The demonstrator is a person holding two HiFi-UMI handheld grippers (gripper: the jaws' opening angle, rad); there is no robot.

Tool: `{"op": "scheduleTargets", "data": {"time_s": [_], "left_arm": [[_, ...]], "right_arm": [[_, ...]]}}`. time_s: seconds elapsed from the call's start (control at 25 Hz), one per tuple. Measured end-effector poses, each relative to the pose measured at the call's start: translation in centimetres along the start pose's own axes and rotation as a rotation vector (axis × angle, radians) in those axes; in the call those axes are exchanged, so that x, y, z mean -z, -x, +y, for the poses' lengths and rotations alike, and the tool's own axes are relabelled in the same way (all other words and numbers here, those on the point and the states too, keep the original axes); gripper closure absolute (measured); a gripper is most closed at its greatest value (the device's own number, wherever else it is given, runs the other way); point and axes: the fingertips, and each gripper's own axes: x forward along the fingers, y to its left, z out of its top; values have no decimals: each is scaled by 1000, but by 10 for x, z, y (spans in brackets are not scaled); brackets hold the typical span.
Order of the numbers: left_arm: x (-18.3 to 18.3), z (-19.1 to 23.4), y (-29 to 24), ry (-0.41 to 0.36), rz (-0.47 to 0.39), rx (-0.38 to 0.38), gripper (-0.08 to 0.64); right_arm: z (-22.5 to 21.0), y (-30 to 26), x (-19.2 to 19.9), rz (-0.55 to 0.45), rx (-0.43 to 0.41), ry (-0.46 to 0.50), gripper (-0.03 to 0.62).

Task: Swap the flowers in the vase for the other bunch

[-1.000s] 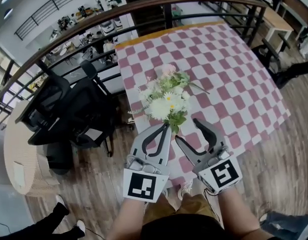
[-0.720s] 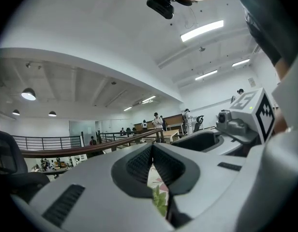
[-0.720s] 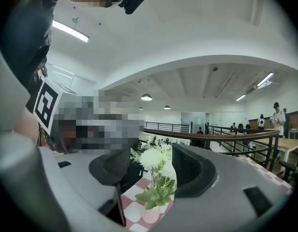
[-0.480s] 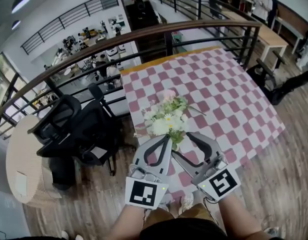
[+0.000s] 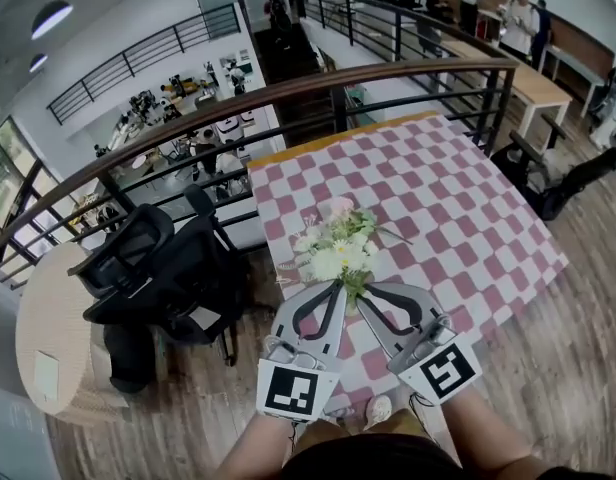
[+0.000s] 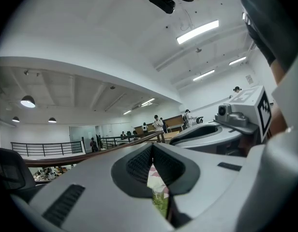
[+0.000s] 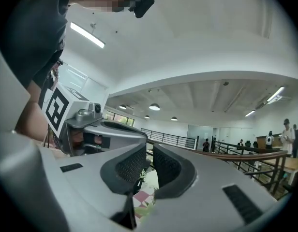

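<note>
A bunch of white and pale pink flowers (image 5: 338, 246) with green leaves hangs over the near side of the pink-checked table (image 5: 458, 218). My left gripper (image 5: 339, 286) is shut on its stems just below the blooms; green shows between the pads in the left gripper view (image 6: 160, 197). My right gripper (image 5: 360, 290) sits close beside it on the right. Its jaws have just been closing and now pinch the same stems, with a leaf (image 7: 144, 210) between them. No vase or second bunch is in sight.
A black office chair (image 5: 158, 268) stands left of the table. A curved wooden handrail (image 5: 288, 83) runs behind it over a drop to a lower floor. A round wooden table (image 5: 48, 328) is at far left. Several people (image 5: 513, 8) stand far back.
The right gripper's jaws went from wide open to nearly closed on the stems. Both grippers rose with the bunch, and the view tilted up toward the hall.
</note>
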Motion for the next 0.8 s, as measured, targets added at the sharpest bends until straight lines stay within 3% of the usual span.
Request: {"op": "scheduleTargets", "data": {"time_s": [0.28,0.8], "left_arm": [[-1,0,7,-47,-1,7,552],[-2,3,6,-65,7,4,552]], "right_arm": [[0,7,-11,-38,35,16,560],[-8,7,-20,-52,51,33,561]]}}
